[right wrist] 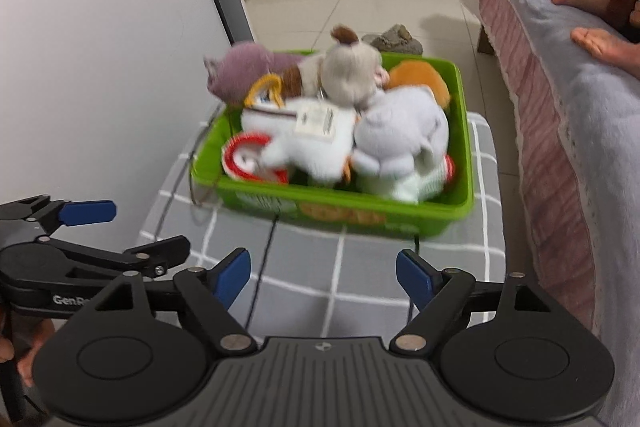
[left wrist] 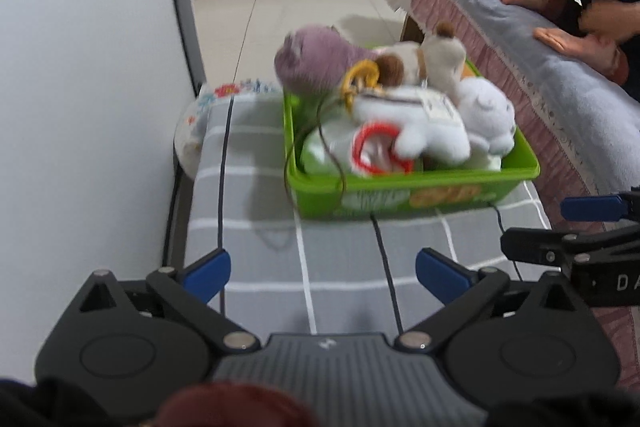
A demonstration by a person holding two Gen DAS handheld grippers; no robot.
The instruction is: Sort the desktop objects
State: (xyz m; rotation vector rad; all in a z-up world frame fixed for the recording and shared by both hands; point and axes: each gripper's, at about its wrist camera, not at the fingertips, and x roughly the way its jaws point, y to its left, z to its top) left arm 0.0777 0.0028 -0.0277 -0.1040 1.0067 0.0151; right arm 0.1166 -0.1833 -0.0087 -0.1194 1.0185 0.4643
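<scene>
Green bin (left wrist: 416,193) heaped with plush toys (left wrist: 416,123) is sitting on the checked counter (left wrist: 340,267). Left gripper (left wrist: 323,273) and right gripper (right wrist: 323,277) are hovering short of the bin, jaws standing wide, gripping nothing.

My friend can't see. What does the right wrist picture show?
A green bin full of stuffed animals sits on a grey checked cloth. The right tongs hang open and empty in front of it, the left tongs beside them. A bed stands to the right.
</scene>
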